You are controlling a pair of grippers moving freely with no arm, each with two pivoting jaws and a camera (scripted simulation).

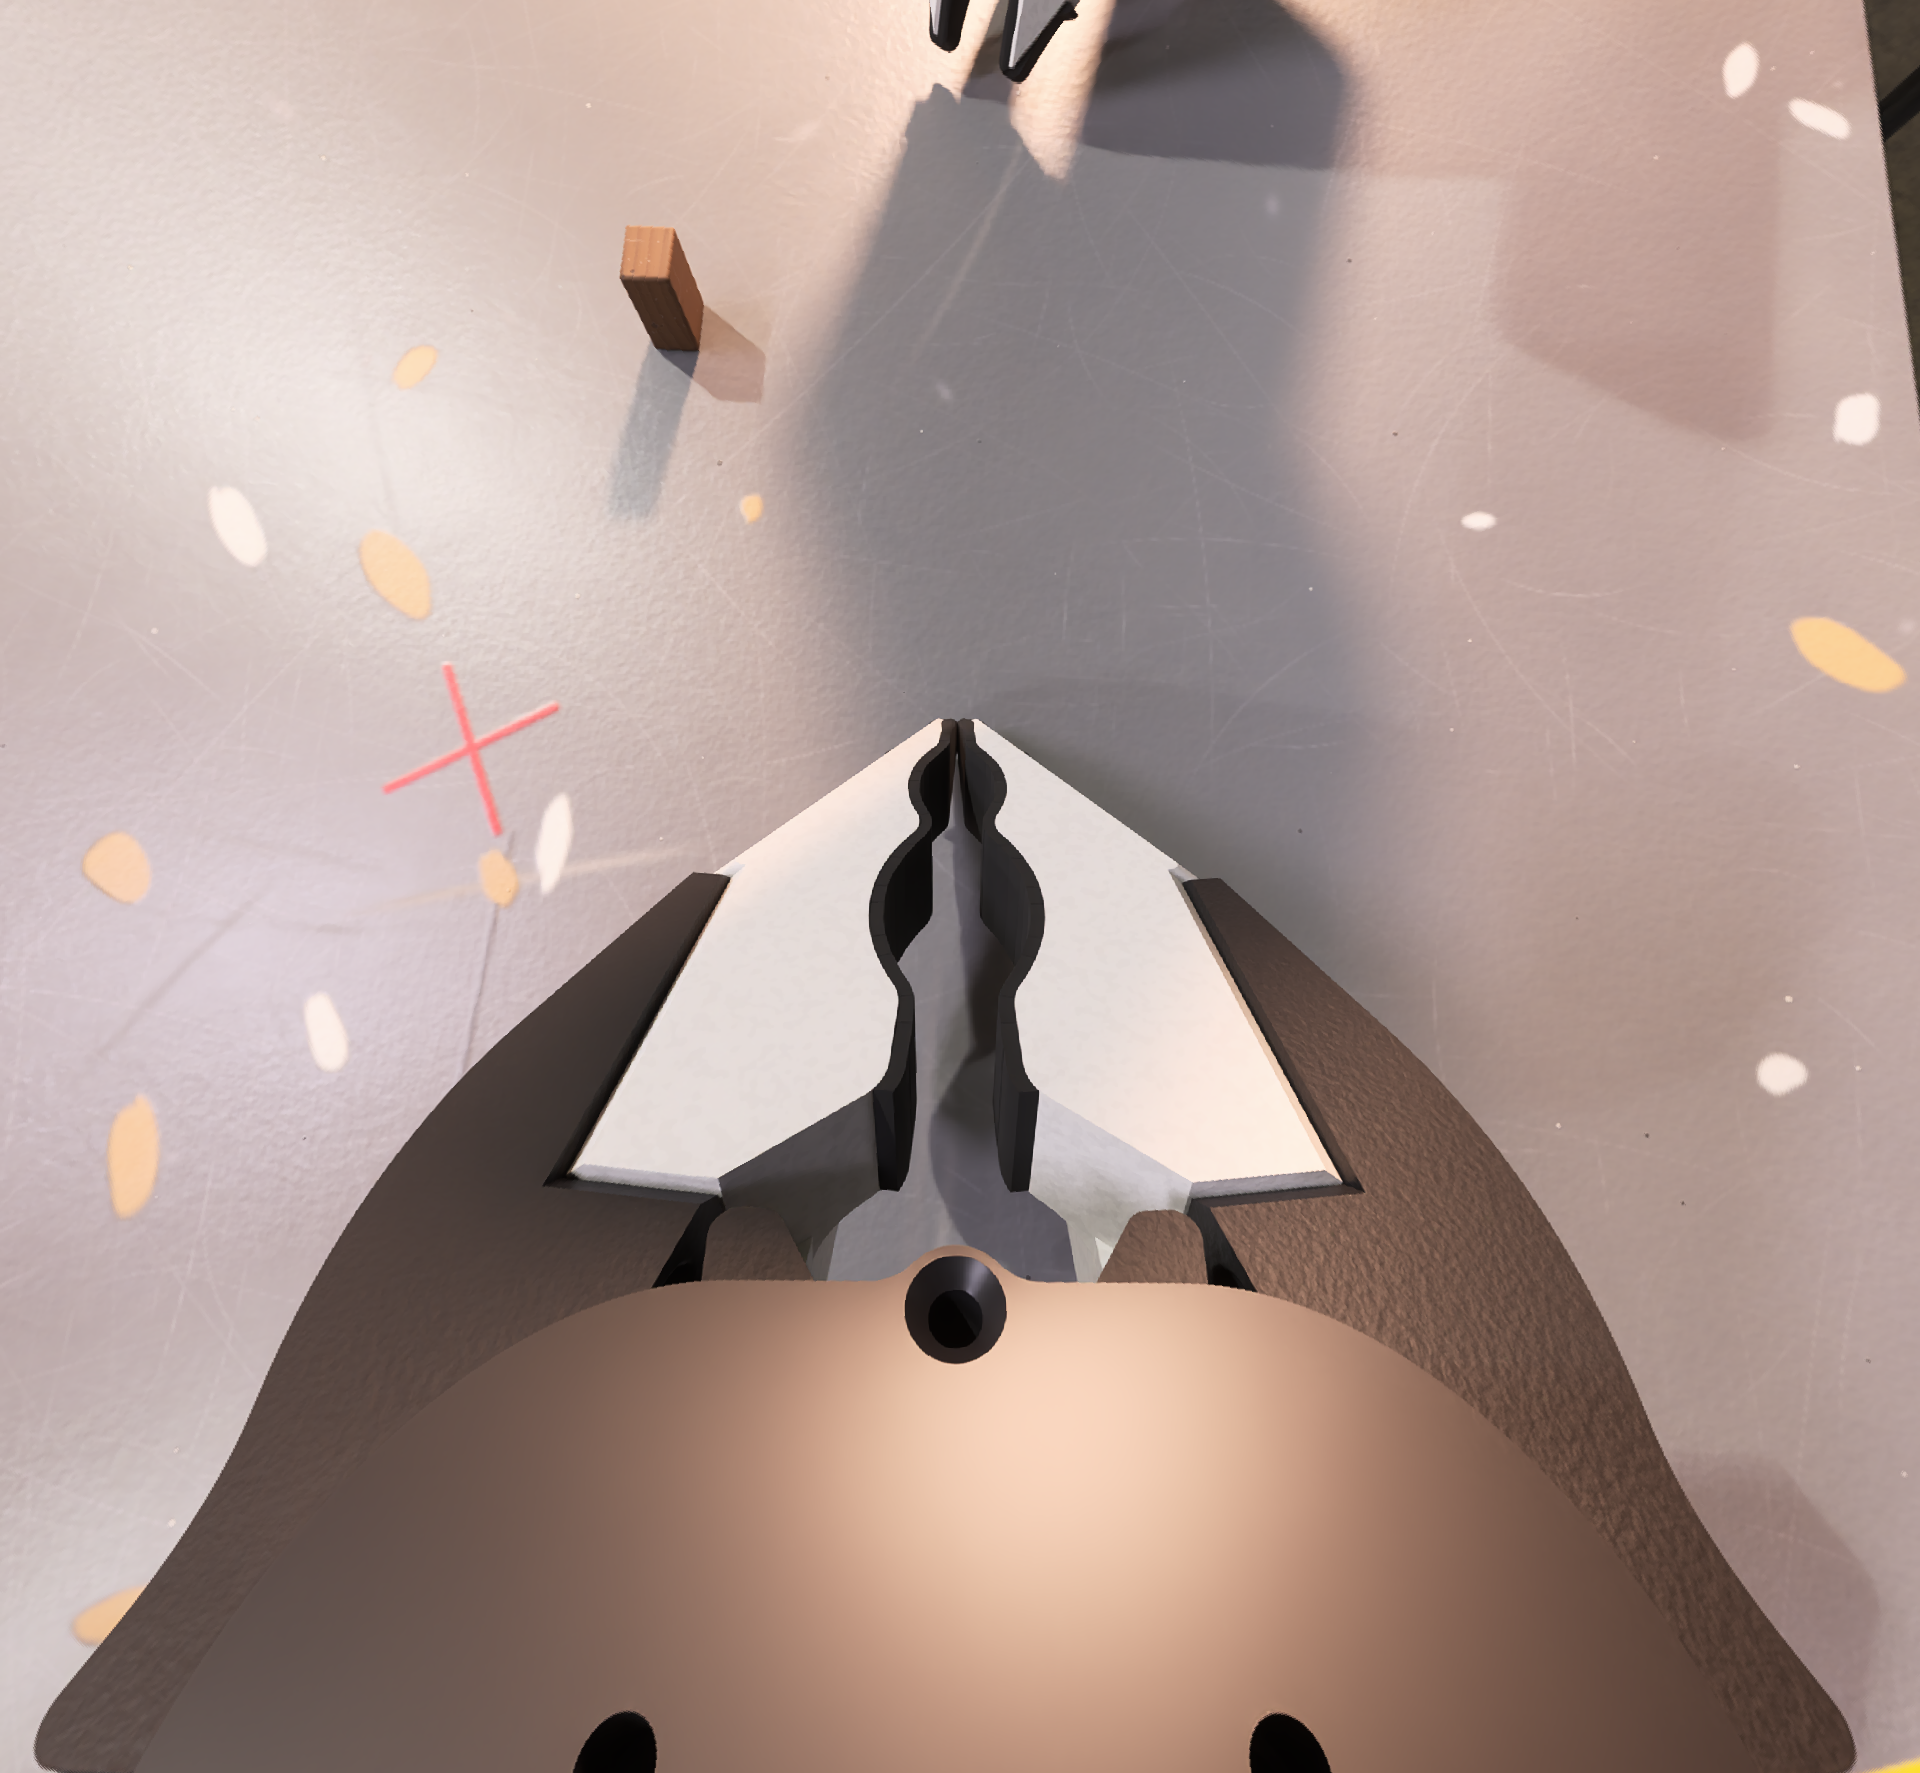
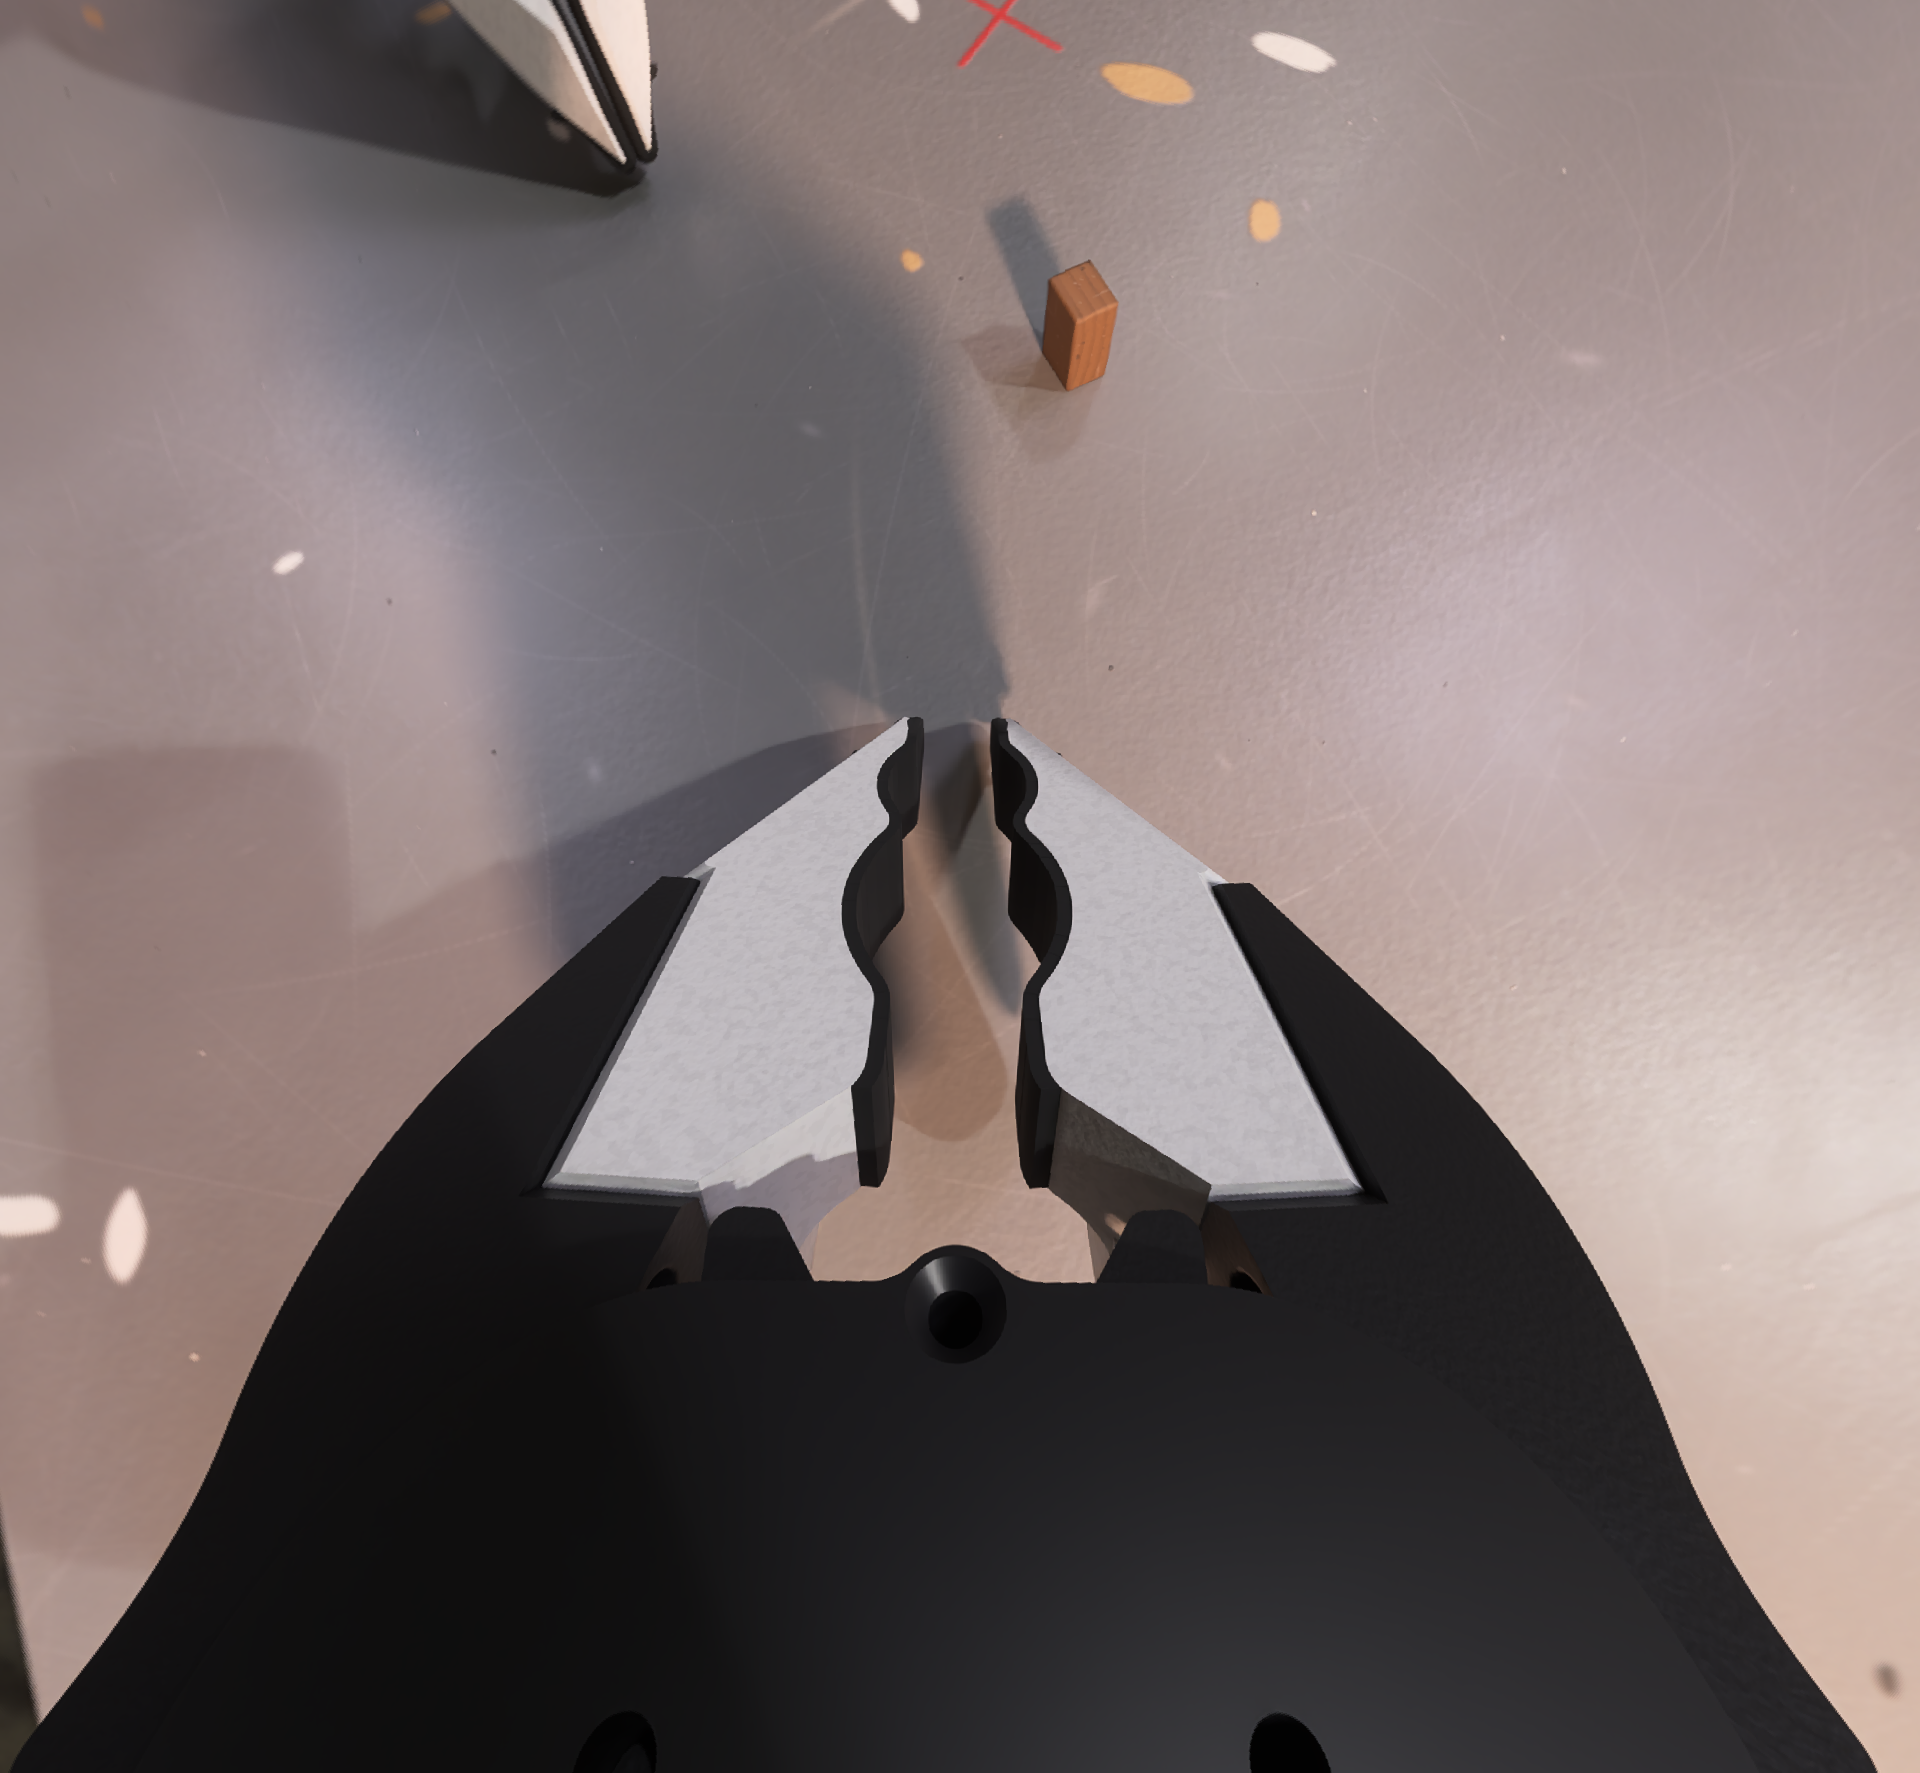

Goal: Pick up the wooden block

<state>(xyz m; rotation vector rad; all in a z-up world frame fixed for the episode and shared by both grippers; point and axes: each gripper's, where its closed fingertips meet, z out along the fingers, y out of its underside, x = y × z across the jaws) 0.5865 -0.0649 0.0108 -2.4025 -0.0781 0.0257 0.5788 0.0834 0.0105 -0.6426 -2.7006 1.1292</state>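
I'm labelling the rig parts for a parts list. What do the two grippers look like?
The left gripper has a brown, textured body with a smooth tan hump. The right gripper has a matte black body. Both carry two pale grey wedge-shaped fingers lined with wavy black pads, a round black screw hole at the base and two dark oval holes below. No cables or markings show.

I can read no writing, number or brand anywhere; the only sign I see is a red cross mark (image 1: 471,749) painted on the grey tabletop (image 1: 1247,580).
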